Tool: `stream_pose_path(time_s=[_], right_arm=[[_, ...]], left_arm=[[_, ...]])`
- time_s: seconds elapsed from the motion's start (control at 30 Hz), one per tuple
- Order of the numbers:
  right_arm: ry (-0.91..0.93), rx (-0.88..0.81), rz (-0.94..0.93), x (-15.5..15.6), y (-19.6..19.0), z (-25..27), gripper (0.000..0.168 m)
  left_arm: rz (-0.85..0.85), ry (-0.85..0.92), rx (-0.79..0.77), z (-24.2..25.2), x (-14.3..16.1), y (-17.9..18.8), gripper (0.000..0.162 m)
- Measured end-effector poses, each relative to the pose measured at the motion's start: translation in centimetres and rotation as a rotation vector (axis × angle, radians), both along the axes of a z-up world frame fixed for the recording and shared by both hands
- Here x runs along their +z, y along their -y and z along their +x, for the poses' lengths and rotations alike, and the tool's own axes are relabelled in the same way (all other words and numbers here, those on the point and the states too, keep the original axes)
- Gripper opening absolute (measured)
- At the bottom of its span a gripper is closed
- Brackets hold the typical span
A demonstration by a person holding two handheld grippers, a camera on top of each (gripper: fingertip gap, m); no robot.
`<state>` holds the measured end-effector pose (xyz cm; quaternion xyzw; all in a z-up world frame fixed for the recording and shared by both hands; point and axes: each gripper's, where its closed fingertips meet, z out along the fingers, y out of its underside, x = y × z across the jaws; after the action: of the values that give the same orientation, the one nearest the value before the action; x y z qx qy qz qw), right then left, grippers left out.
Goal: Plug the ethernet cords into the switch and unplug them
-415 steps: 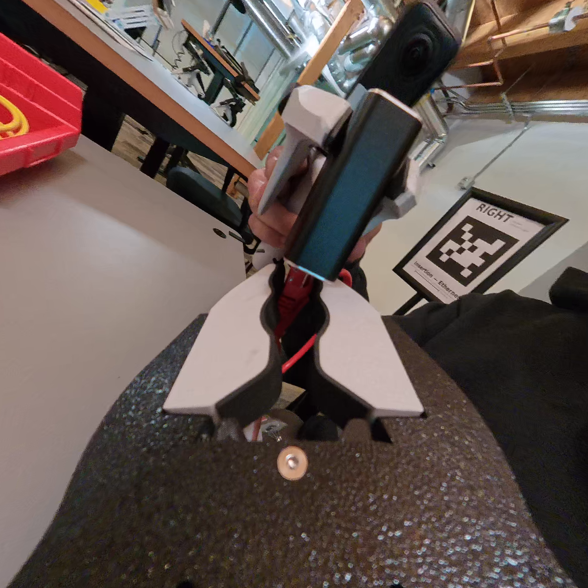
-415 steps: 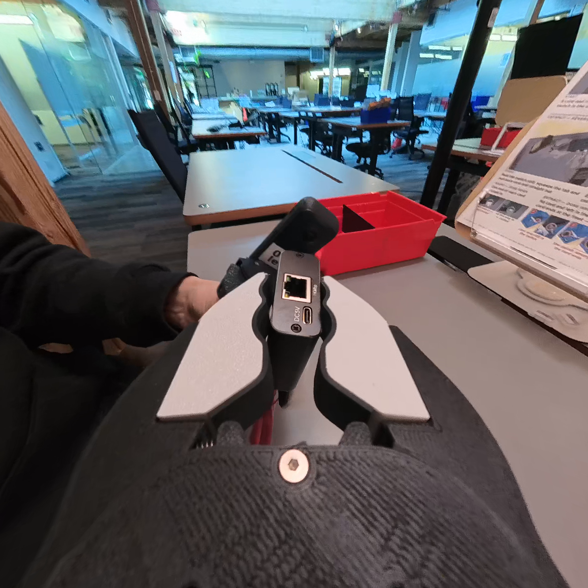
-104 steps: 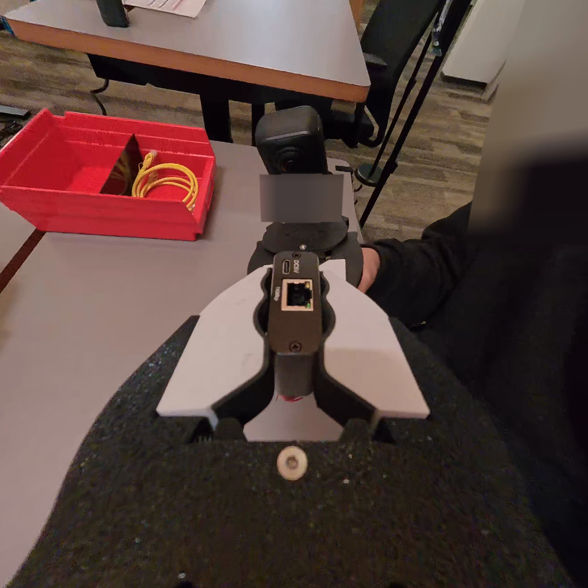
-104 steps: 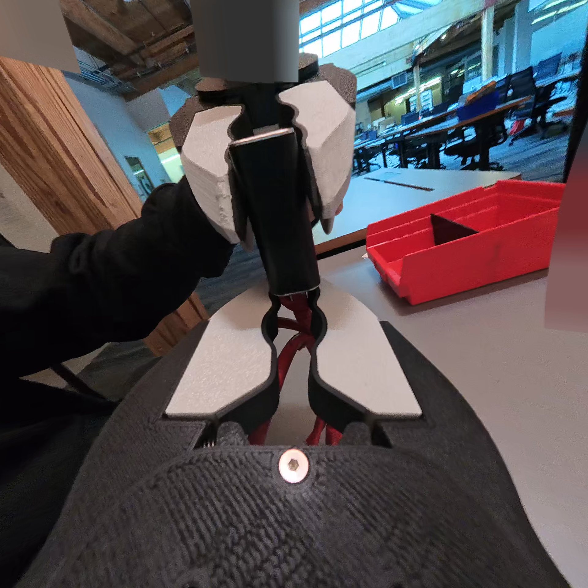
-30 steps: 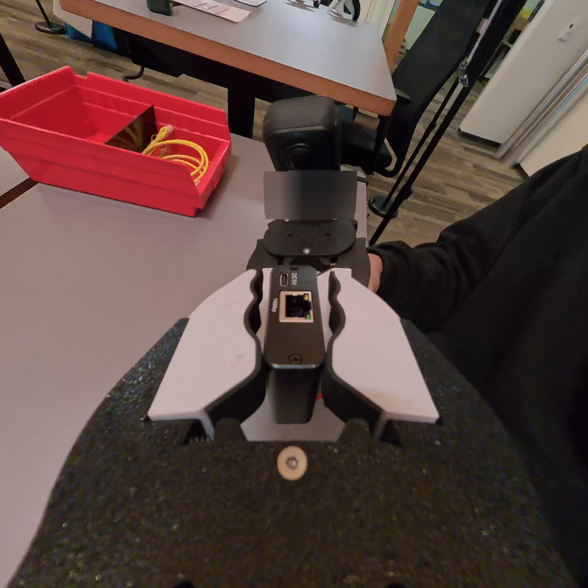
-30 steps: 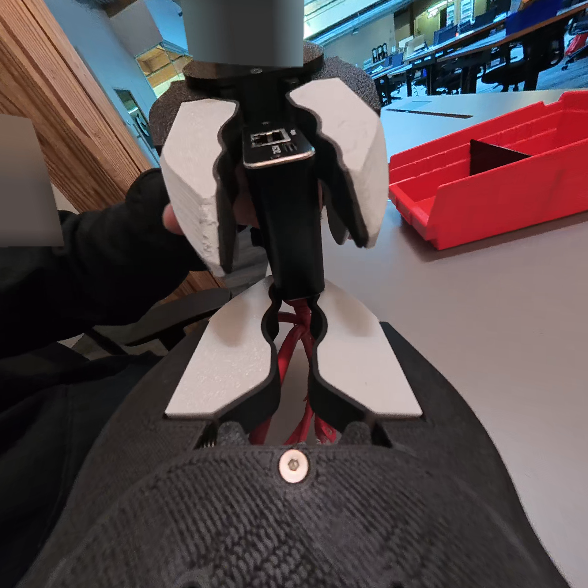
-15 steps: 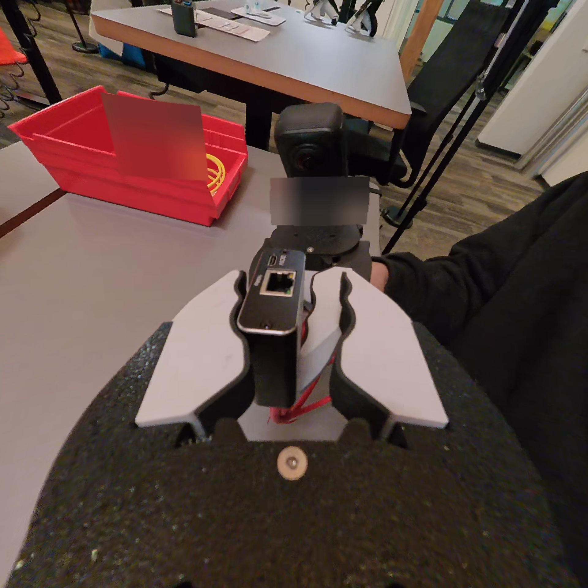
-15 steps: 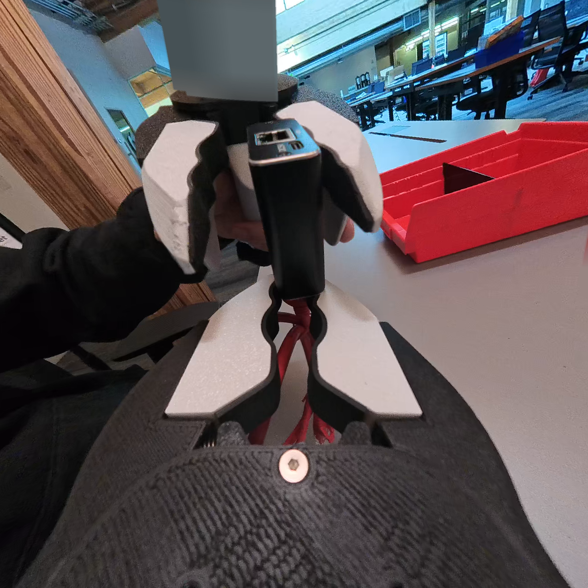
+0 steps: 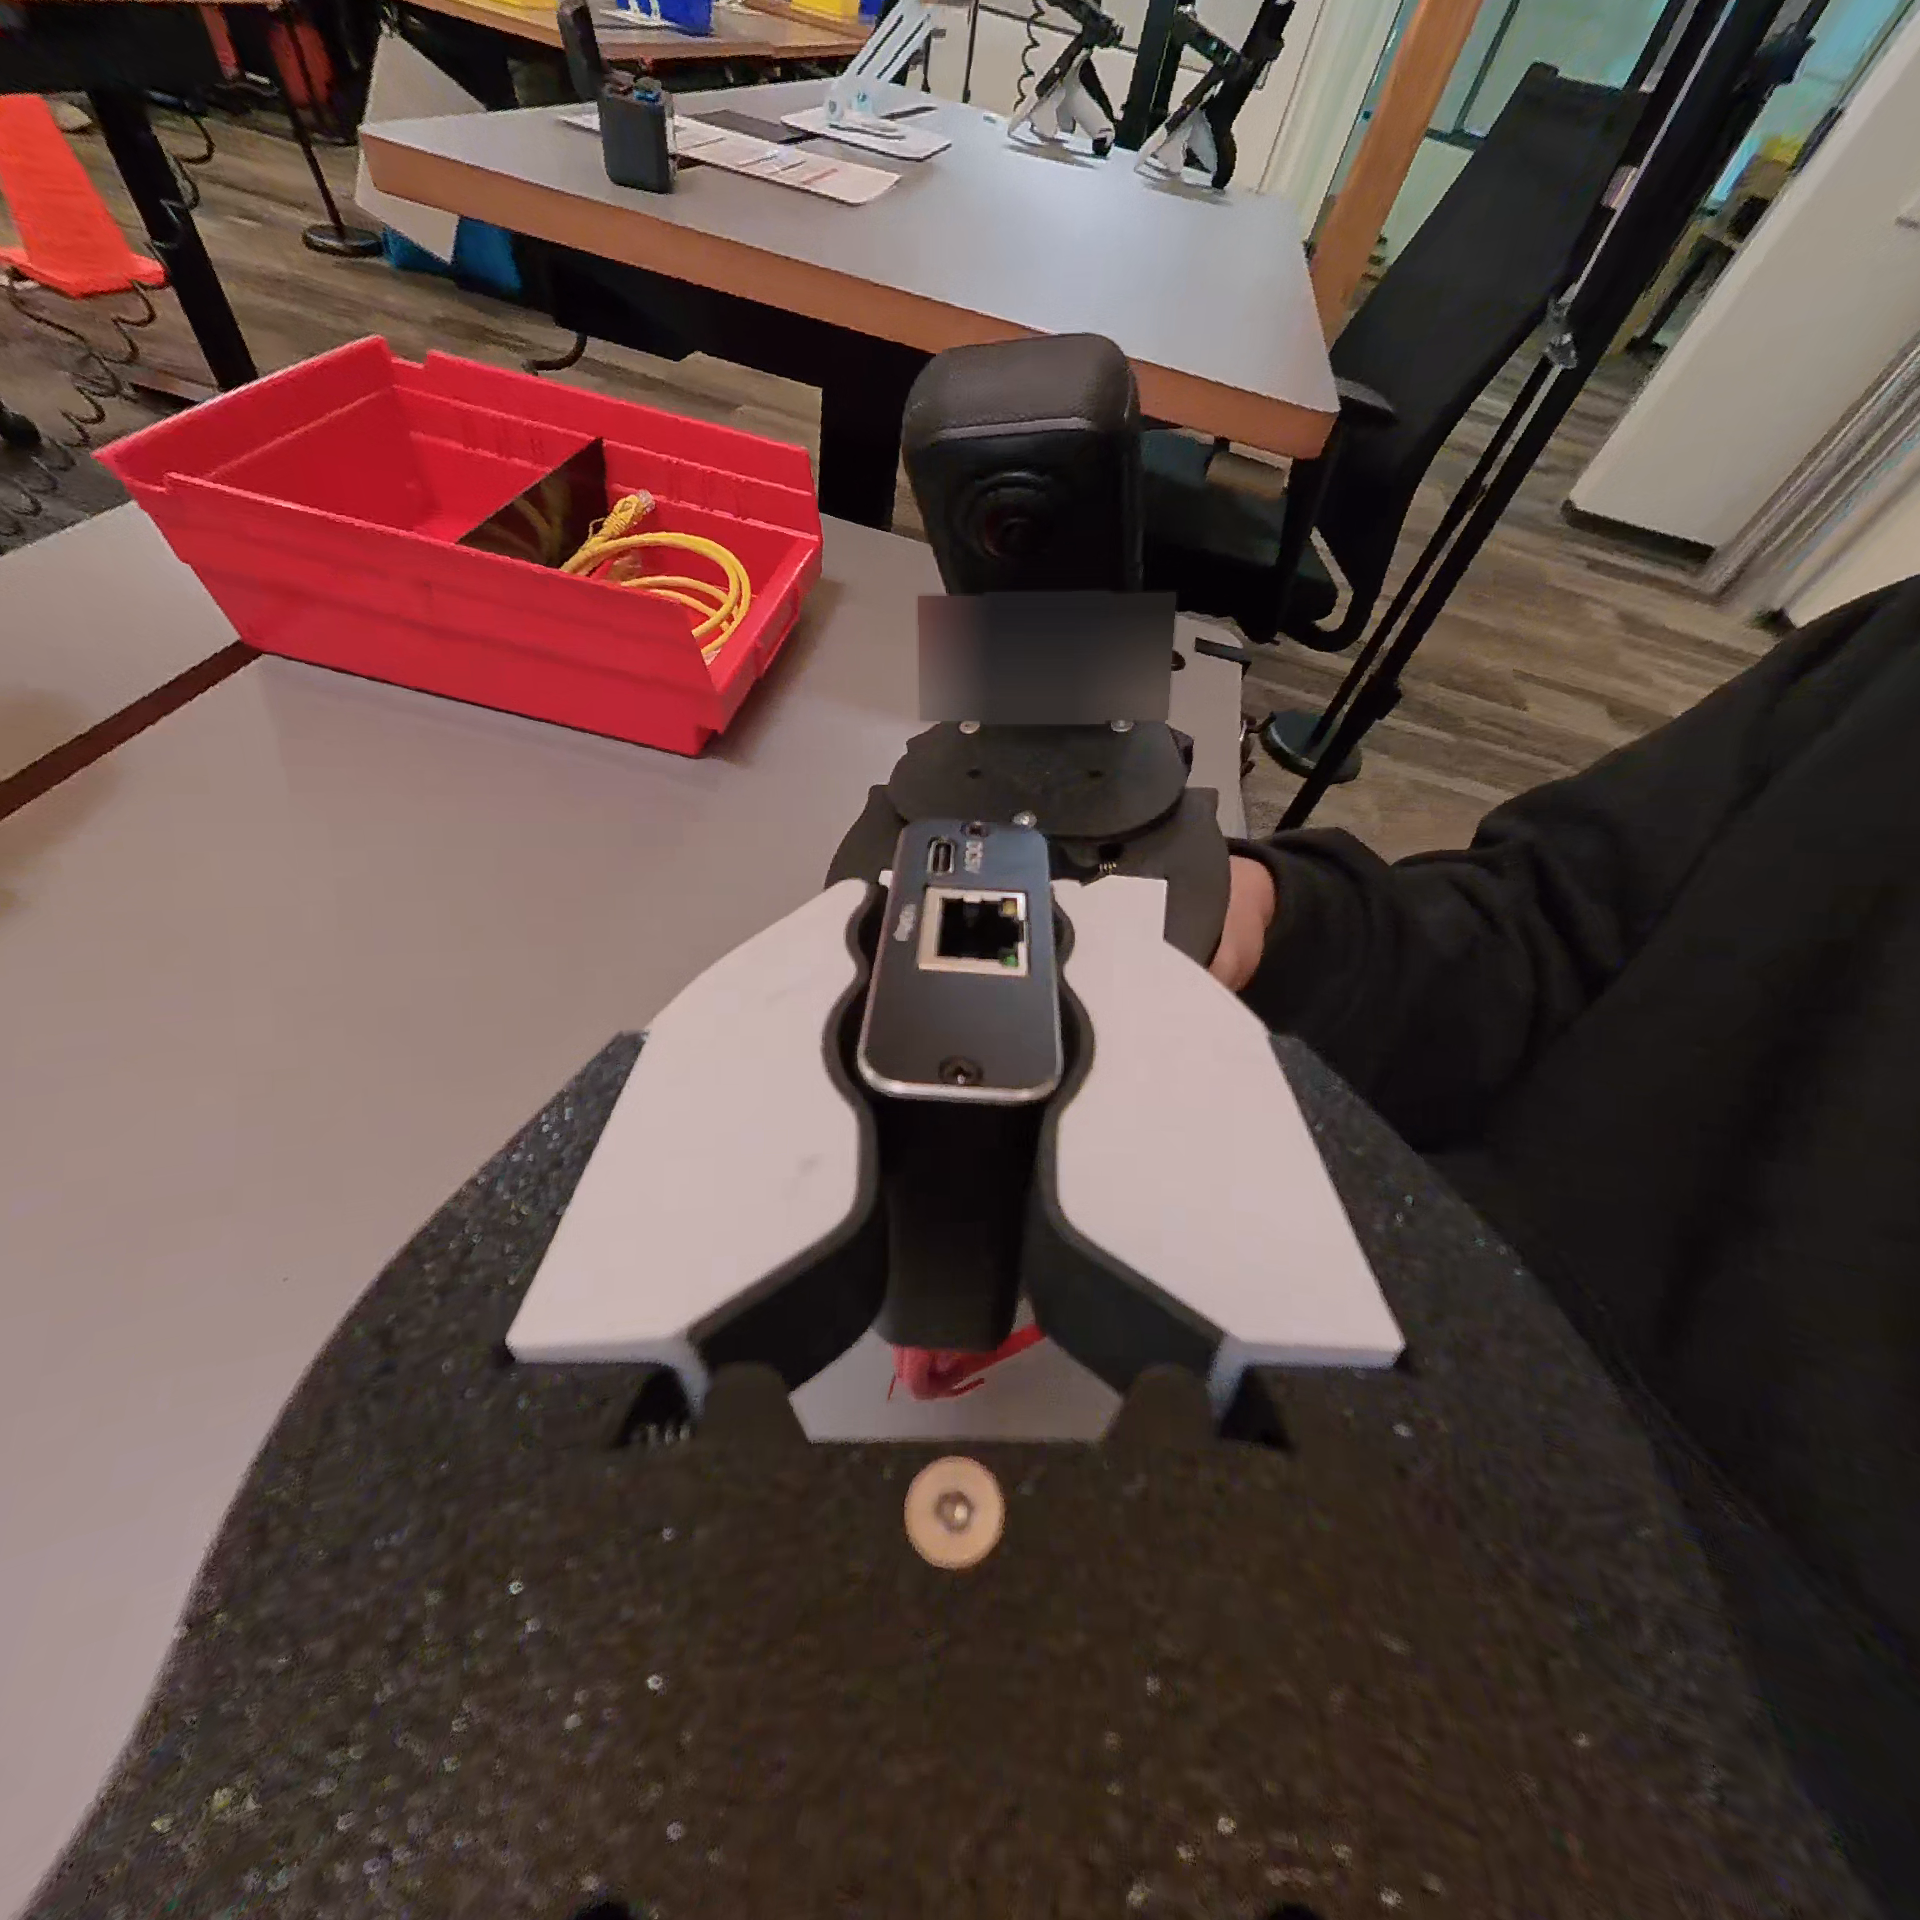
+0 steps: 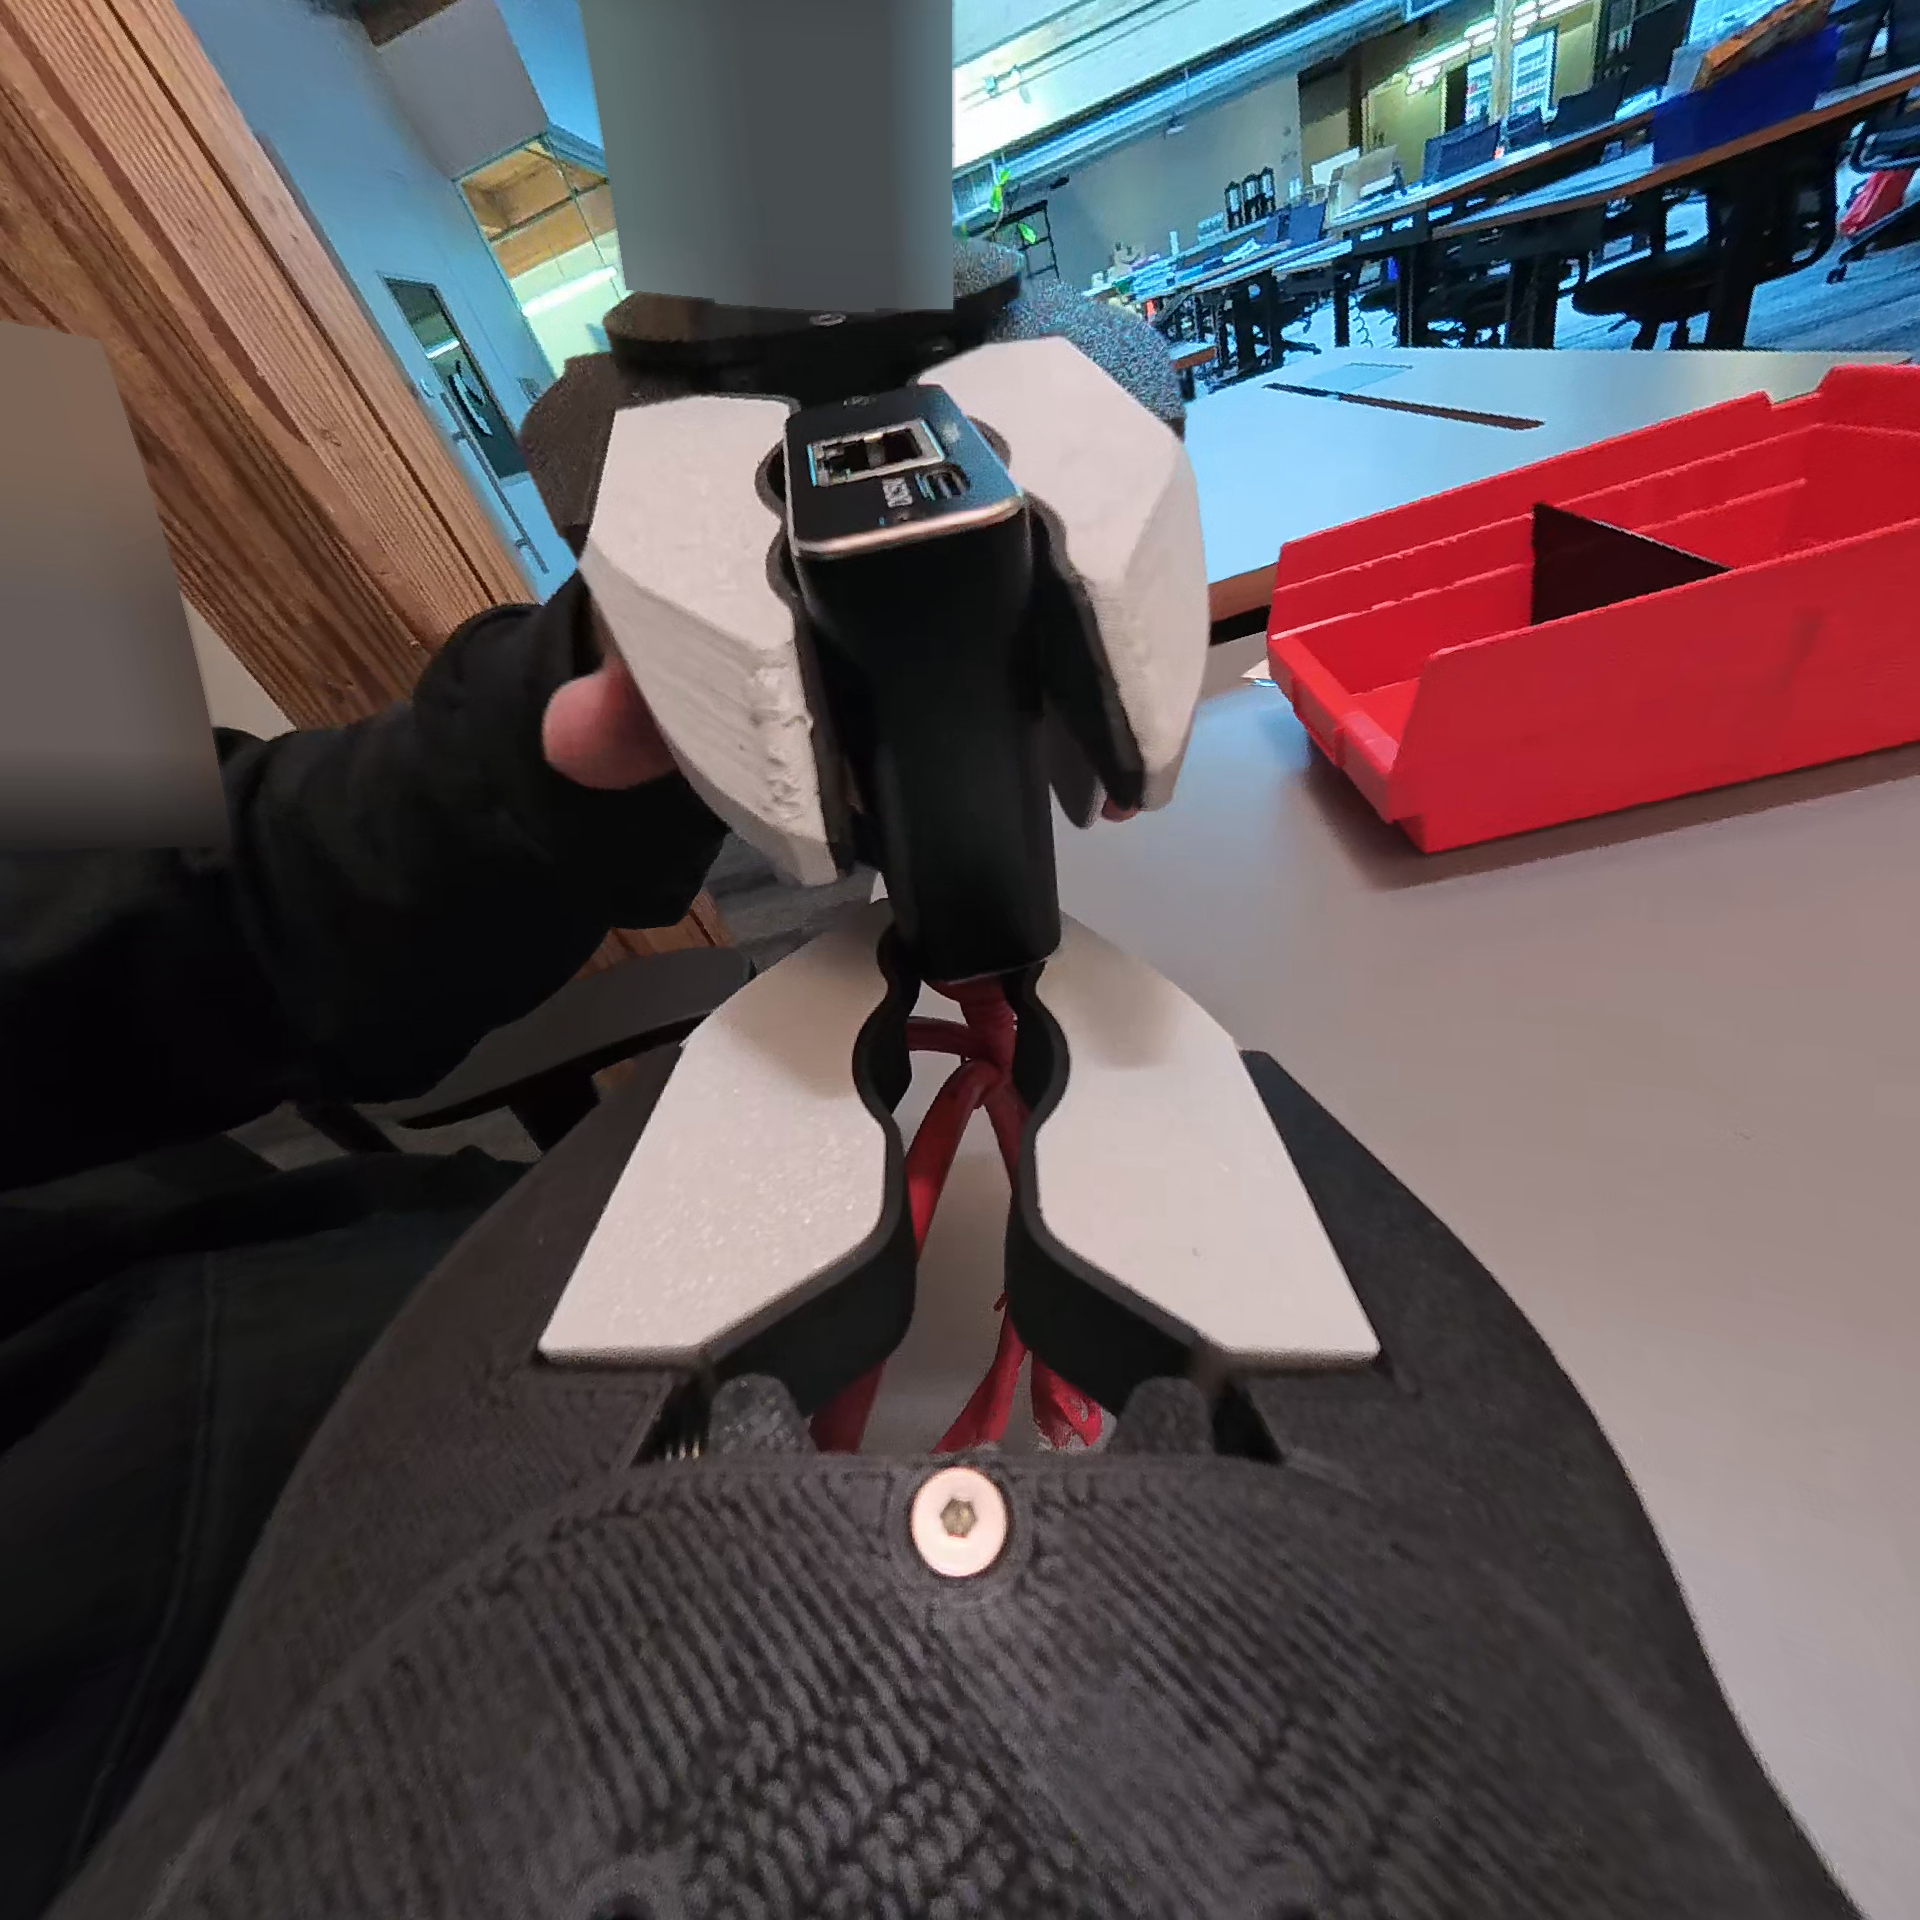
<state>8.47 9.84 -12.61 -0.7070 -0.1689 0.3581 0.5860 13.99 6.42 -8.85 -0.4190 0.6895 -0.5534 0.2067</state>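
Observation:
A black switch (image 9: pixel 961 1029) with an empty ethernet port on its end is held above the grey table (image 9: pixel 312 987) between two facing grippers. My left gripper (image 9: pixel 971 935) is shut on the switch body; in the right wrist view its white fingers (image 10: pixel 707 582) flank the switch (image 10: pixel 935 675). My right gripper (image 10: pixel 961 966) is shut on the red ethernet cords (image 10: pixel 977 1060) where they enter the switch's other end. The cords run back between its fingers. A bit of red cord (image 9: pixel 951 1371) shows under the switch in the left wrist view.
A red bin (image 9: pixel 416 613) holding a coiled yellow cord (image 9: pixel 675 571) stands on the table at the far left; it also shows in the right wrist view (image 10: pixel 1610 707). A person's black sleeve (image 9: pixel 1610 987) is on the right. Another table (image 9: pixel 935 239) and a black chair stand beyond. Across from one pair of fingers to the other is roughly 7 centimeters.
Half a second ago my left gripper was open and the switch leaned to one side. It has now shut on the switch again, and the switch stands straight between its fingers.

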Motion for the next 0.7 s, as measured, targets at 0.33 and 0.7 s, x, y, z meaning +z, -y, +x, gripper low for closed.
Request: stream_pose_path(time_s=[0.33,0.7], right_arm=[[-0.089,0.023,-0.007,0.4,-0.1,-0.5,0.016],[-0.127,0.006,-0.004,-0.4,-0.9,-0.3,0.016]], left_arm=[[-0.030,0.021,0.023,0.1,0.4,-0.2,0.027],[-0.069,-0.069,0.058,0.2,-0.6,-0.5,0.043]])
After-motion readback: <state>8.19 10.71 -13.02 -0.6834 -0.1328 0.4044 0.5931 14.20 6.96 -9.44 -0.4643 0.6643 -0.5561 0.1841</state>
